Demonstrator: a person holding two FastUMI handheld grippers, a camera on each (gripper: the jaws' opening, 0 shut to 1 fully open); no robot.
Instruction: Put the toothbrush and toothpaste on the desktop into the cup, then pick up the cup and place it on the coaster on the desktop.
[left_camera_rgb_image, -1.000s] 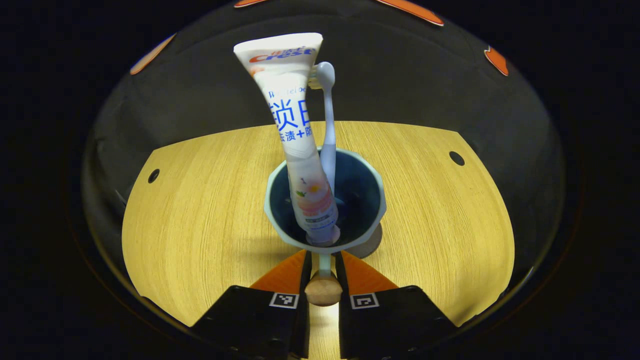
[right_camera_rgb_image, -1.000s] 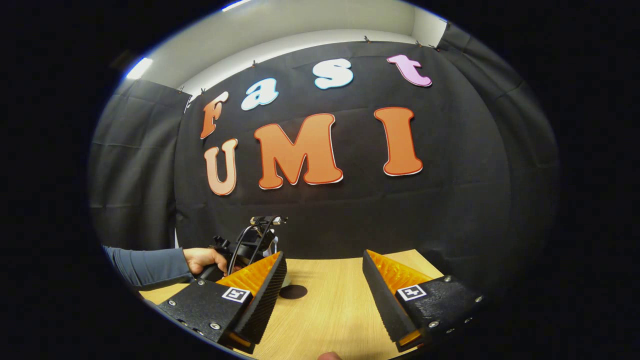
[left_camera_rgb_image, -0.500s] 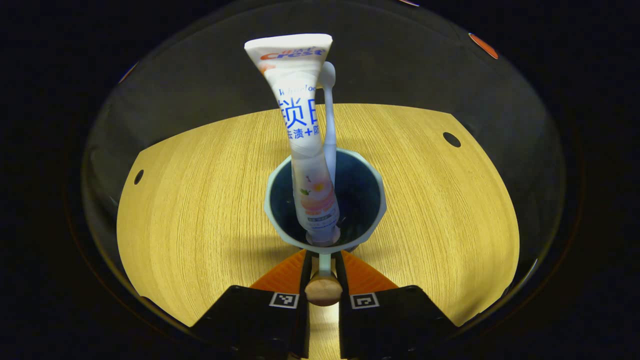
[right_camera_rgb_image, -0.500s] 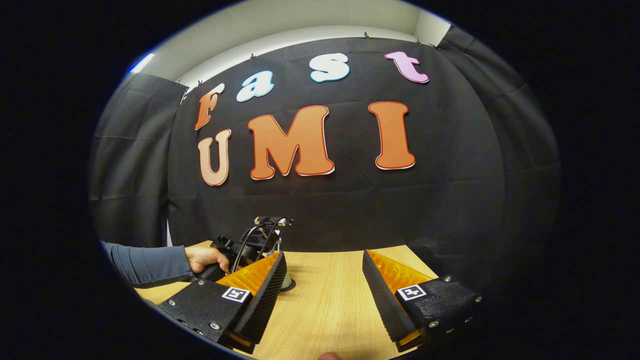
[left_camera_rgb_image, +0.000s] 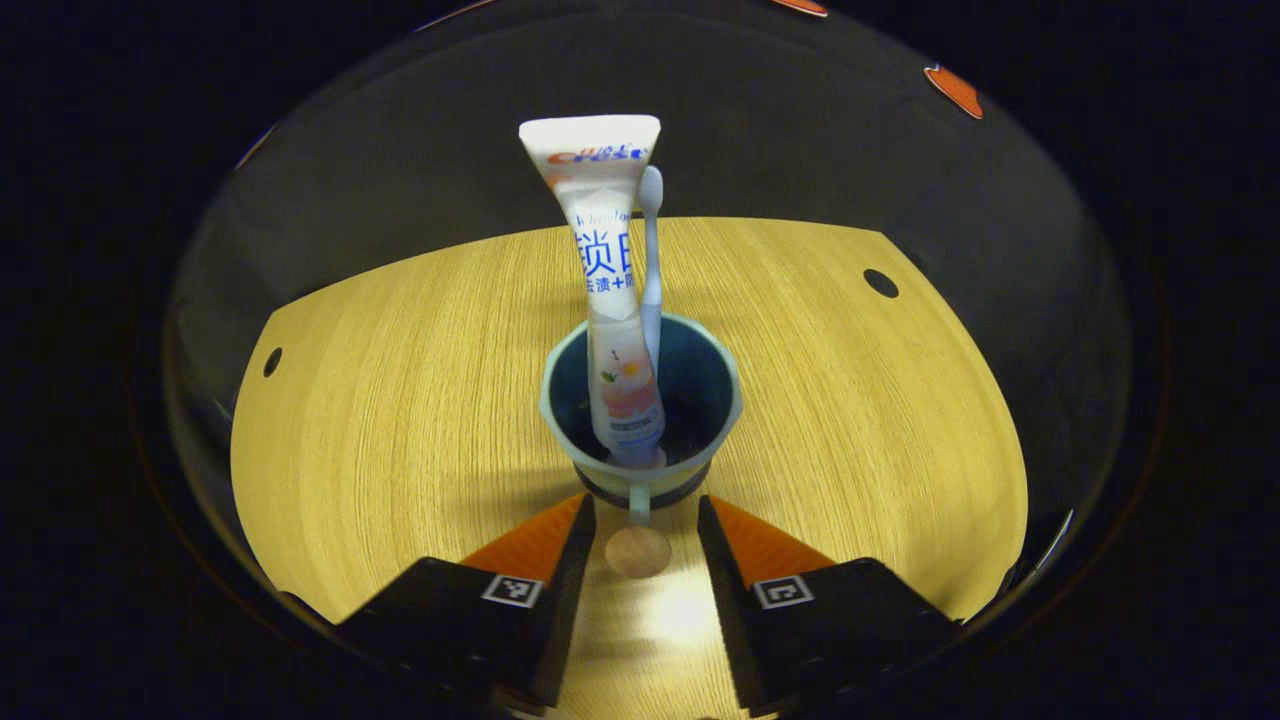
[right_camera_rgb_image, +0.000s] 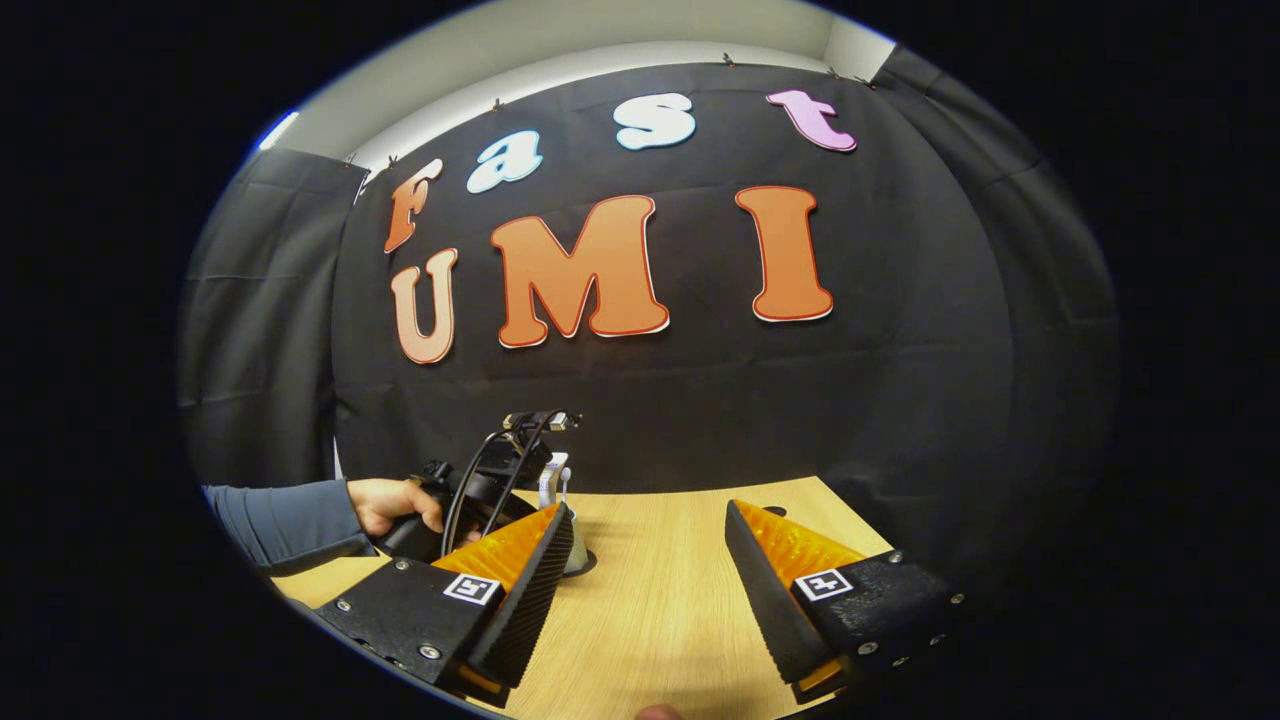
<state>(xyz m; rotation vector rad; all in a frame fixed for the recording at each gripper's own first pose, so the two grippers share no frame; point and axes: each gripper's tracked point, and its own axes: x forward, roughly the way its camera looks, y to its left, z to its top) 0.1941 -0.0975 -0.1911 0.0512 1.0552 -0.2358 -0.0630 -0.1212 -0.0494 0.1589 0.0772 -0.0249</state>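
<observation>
A teal cup (left_camera_rgb_image: 712, 372) stands upright on a dark round coaster (left_camera_rgb_image: 690, 492) in the left gripper view. A white toothpaste tube (left_camera_rgb_image: 605, 260) and a pale toothbrush (left_camera_rgb_image: 651, 240) stand in it, leaning on the near rim. The cup's handle ends in a wooden knob (left_camera_rgb_image: 638, 552) that lies between the fingers of my left gripper (left_camera_rgb_image: 645, 512), which is open and touches nothing. In the right gripper view my right gripper (right_camera_rgb_image: 648, 530) is open above the desktop. There the toothpaste tube's top (right_camera_rgb_image: 551, 478) shows behind the left gripper's body (right_camera_rgb_image: 490, 480).
The wooden desktop (left_camera_rgb_image: 400, 380) has a small round hole at the far right (left_camera_rgb_image: 881, 283) and one at the far left (left_camera_rgb_image: 272, 361). A hand (right_camera_rgb_image: 385, 503) in a grey-blue sleeve holds the left gripper. Black cloth walls the desk's far side.
The left gripper opened off the cup's handle and drew back a little. The cup came down onto the coaster. The right gripper barely moved.
</observation>
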